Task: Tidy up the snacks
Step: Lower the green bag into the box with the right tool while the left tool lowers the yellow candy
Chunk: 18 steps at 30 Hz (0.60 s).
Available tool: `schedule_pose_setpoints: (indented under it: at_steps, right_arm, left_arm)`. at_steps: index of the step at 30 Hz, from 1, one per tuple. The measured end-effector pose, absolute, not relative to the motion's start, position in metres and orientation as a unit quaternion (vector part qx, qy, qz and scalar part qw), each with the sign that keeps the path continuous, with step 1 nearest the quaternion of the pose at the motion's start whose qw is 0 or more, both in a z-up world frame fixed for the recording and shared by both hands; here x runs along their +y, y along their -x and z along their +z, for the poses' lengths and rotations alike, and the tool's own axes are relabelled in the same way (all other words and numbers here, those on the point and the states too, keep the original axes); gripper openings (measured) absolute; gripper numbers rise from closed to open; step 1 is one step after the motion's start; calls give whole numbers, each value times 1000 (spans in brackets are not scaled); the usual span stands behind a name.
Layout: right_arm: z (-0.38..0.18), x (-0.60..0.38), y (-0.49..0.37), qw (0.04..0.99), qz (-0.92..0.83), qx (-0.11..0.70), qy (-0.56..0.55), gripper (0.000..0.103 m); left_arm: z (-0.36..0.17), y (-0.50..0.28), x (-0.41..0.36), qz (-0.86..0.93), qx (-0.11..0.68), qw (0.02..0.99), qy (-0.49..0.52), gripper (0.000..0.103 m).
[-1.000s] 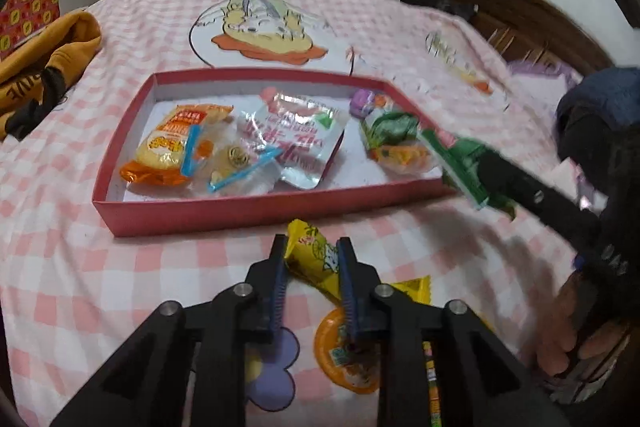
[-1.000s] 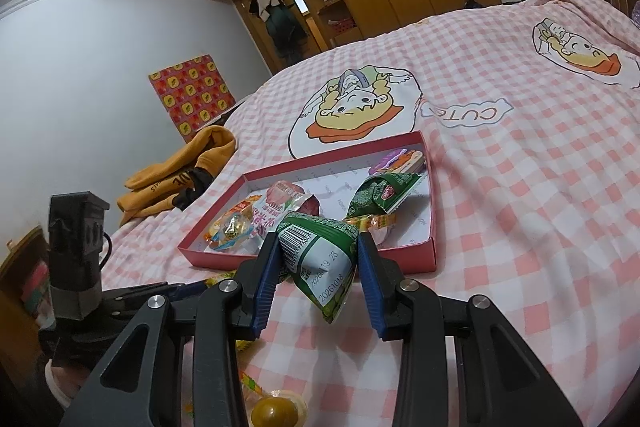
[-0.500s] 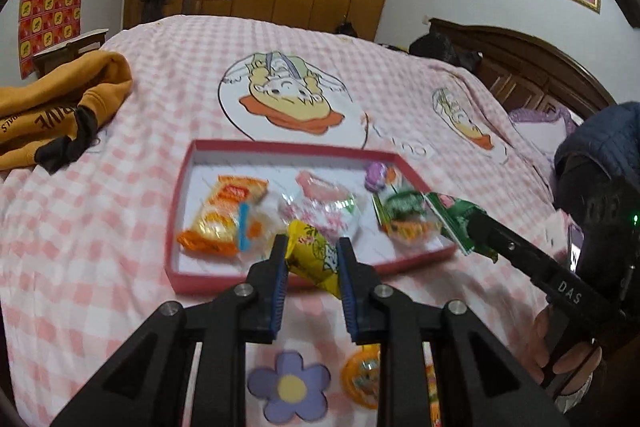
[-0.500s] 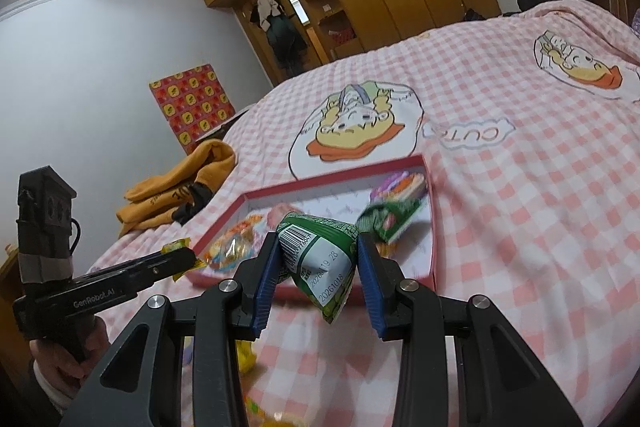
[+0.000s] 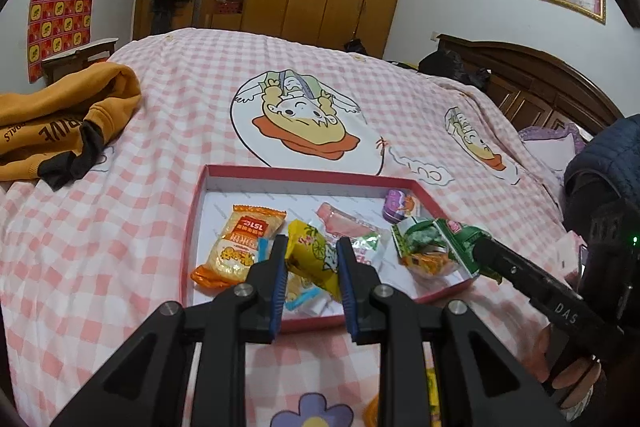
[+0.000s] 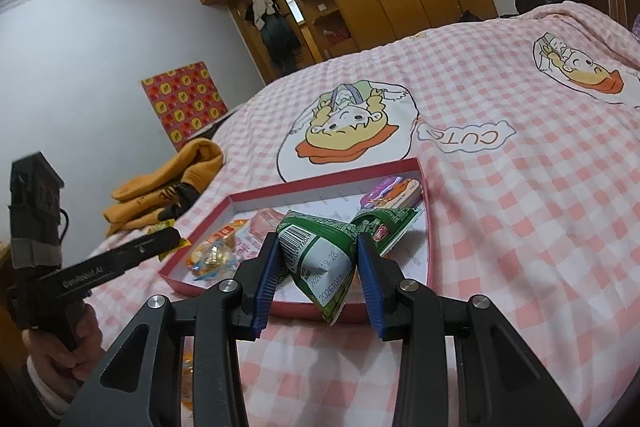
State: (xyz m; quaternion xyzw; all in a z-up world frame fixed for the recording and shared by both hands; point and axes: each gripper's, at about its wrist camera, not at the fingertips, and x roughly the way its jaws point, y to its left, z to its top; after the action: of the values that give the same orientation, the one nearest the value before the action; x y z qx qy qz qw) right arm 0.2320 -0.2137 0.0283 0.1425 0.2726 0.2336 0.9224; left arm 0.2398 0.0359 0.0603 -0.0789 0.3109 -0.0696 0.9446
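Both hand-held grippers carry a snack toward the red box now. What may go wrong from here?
1. The left hand-held gripper pinches only an end of the yellow packet, so it might slip out before release.
2. The right hand-held gripper brings the green packet over the near right corner of the red box, where another green packet lies; it may land on the rim and fall onto the bedspread.

Even, soft indoor light; sharp focus; heavy fisheye bending, dark corners.
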Motion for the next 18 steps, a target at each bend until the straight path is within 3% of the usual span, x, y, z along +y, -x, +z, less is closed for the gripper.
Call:
schedule_pose_setpoints:
  at_steps: [18]
  right_arm:
    - [17, -219, -237, 916, 232, 282, -165, 39]
  left_arm:
    - [40, -250, 30, -66, 316, 945, 60, 25]
